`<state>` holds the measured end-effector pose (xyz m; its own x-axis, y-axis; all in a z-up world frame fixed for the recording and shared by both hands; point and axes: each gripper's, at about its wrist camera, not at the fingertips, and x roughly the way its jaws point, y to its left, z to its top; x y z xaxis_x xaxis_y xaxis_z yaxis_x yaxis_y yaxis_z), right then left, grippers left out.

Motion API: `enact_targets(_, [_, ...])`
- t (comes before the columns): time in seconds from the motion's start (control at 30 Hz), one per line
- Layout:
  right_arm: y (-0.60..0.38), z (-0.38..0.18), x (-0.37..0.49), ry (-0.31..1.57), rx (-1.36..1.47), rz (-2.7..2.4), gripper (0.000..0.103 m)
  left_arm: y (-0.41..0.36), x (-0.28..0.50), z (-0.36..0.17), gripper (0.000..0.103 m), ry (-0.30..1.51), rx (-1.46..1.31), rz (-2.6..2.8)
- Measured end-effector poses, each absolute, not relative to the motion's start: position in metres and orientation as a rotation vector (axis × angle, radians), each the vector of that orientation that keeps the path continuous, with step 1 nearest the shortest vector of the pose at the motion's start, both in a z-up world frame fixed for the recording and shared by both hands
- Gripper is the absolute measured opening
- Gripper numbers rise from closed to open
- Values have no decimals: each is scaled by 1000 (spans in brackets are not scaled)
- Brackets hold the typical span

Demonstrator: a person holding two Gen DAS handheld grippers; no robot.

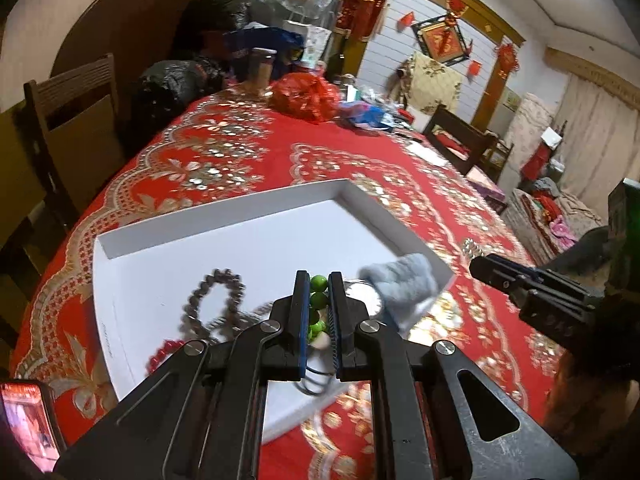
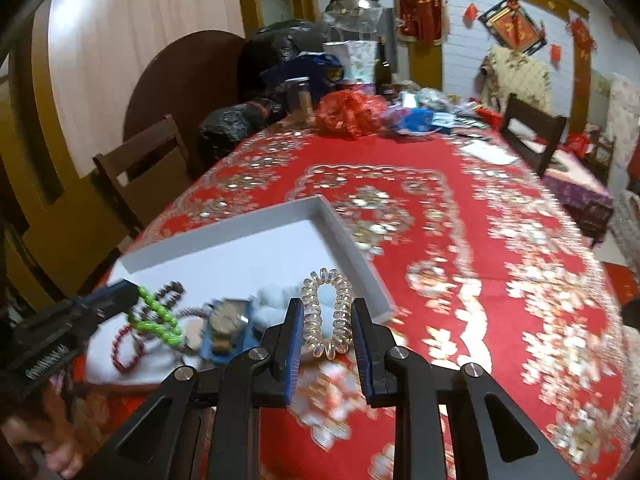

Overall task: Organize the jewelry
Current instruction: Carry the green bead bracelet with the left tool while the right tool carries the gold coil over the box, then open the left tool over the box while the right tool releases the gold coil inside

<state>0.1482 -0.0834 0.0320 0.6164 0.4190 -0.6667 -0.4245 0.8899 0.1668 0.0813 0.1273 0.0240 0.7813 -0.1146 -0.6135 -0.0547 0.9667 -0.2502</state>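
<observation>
Clear coil bracelet [image 2: 328, 316] (right view only), green beads [image 1: 319, 300] left.

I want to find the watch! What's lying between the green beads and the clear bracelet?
The watch, on a blue holder, lies between the green beads and the clear bracelet, as the right wrist view shows.
</observation>
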Motion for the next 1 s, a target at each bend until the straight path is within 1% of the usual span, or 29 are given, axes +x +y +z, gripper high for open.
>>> enact_targets(0.3, [-28, 13, 170, 802, -9, 572, 23, 146, 88, 6, 7, 689, -282, 32])
enact_targets(0.6, [-13, -13, 190, 871, -2, 586, 24, 154, 89, -16, 7, 736, -298, 66])
enact_targets(0.67, [-13, -19, 191, 885, -10, 580, 25, 156, 88, -19, 7, 744, -310, 75])
enact_targets(0.73, [-15, -22, 192, 891, 6, 580, 31, 159, 88, -21, 9, 746, -315, 86])
enact_targets(0.77, [-17, -24, 192, 891, 23, 584, 33, 159, 89, -22, 11, 753, -323, 79])
enact_targets(0.83, [-21, -25, 192, 893, 40, 585, 33, 159, 88, -23, 15, 756, -321, 74])
enact_targets(0.87, [-22, -25, 192, 893, 42, 584, 33, 158, 86, -23, 18, 753, -318, 78])
enact_targets(0.9, [-23, -24, 191, 892, 43, 586, 33, 158, 86, -22, 25, 751, -318, 79])
enact_targets(0.93, [-23, -23, 190, 890, 41, 589, 34, 158, 86, -22, 30, 749, -319, 80])
enact_targets(0.97, [-23, -22, 189, 889, 39, 590, 34, 158, 85, -21, 41, 746, -321, 84])
enact_targets(1.0, [-24, -21, 188, 888, 36, 589, 34, 158, 84, -20, 49, 743, -322, 88])
